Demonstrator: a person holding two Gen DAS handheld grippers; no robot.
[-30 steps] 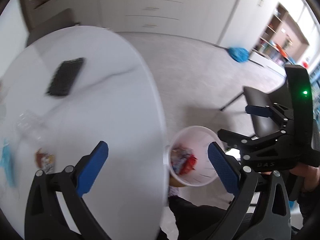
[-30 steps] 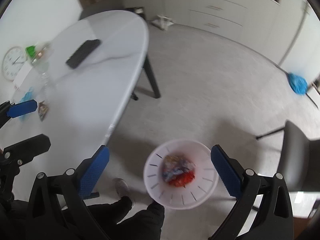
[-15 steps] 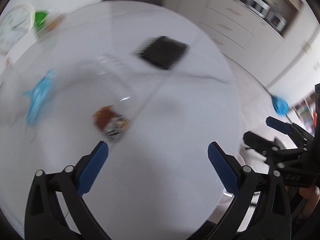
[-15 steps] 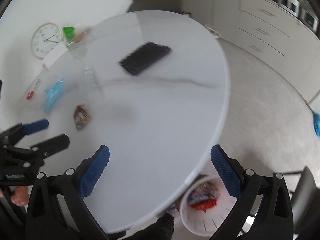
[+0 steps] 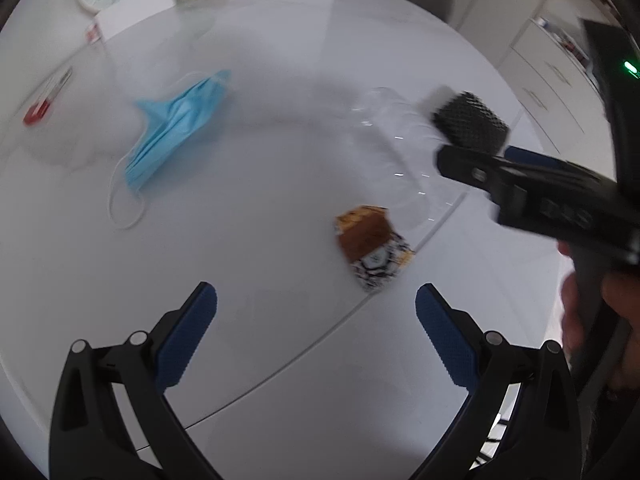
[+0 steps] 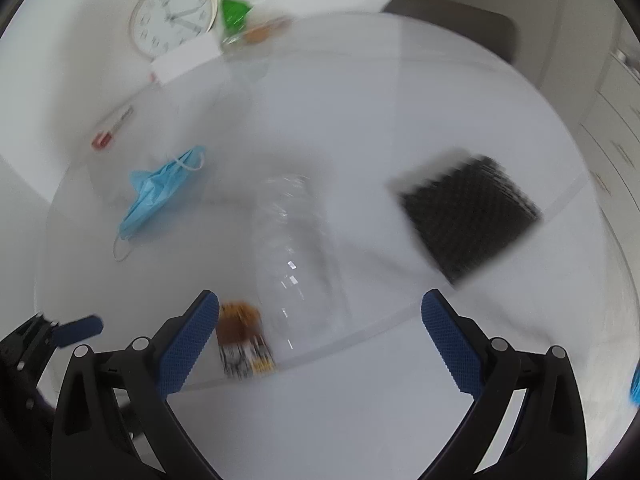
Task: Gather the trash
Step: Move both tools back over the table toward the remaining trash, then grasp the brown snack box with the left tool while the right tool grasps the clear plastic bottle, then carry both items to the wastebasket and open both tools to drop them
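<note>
Both the left gripper [image 5: 316, 316] and right gripper [image 6: 320, 324] hang over the white table [image 5: 260, 360] with fingers spread wide, holding nothing. A snack wrapper [image 5: 372, 252] lies centre-right in the left view, beside a clear plastic bottle [image 6: 296, 256]. A blue face mask [image 5: 176, 120] sits toward the upper left.

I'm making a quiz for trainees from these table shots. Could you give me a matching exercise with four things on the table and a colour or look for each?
Things:
1. face mask
2. plastic bottle
3. snack wrapper
4. textured pad

Looks:
A. clear, see-through
B. black
C. light blue
D. brown and orange with a black-and-white patterned end

Pairs: 1-C, 2-A, 3-D, 4-B
</note>
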